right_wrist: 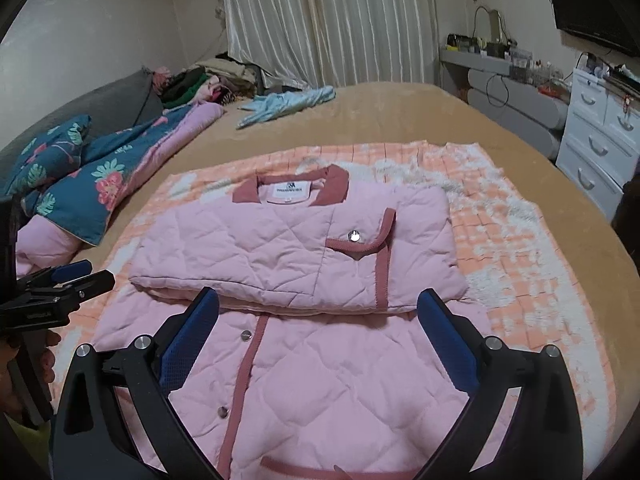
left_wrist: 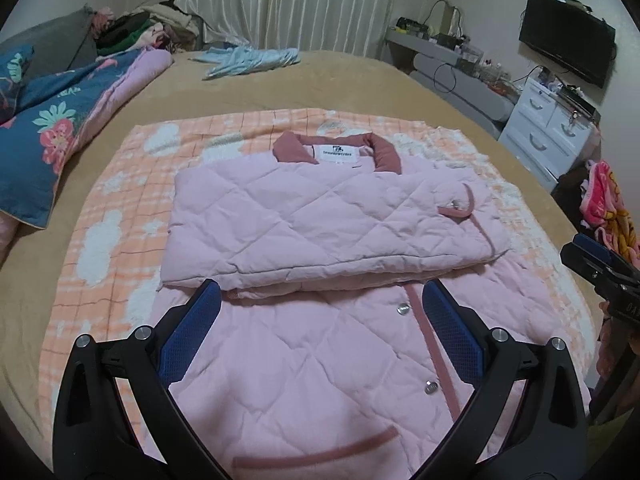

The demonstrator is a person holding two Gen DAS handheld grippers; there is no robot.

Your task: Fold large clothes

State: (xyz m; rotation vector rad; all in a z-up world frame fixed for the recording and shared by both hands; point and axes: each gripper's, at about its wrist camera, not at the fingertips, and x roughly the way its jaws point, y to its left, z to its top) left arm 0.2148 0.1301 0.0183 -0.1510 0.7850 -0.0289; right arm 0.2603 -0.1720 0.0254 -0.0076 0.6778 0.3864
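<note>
Lying beyond the wide-spread, empty fingers of the left gripper [left_wrist: 320, 312] and right gripper [right_wrist: 318, 320], a pink quilted jacket [left_wrist: 320, 216], sleeves folded across its chest, points collar-away, long axis running from the fingers outward, on an orange checked blanket [left_wrist: 120, 208] over a tan bed [left_wrist: 320, 80]; curtains [left_wrist: 288, 0] behind.

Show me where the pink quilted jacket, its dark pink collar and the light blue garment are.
pink quilted jacket [left_wrist: 320, 216], left wrist view, folded upper layer.
dark pink collar [right_wrist: 334, 184], right wrist view, right flap.
light blue garment [left_wrist: 248, 60], left wrist view, its middle.
</note>
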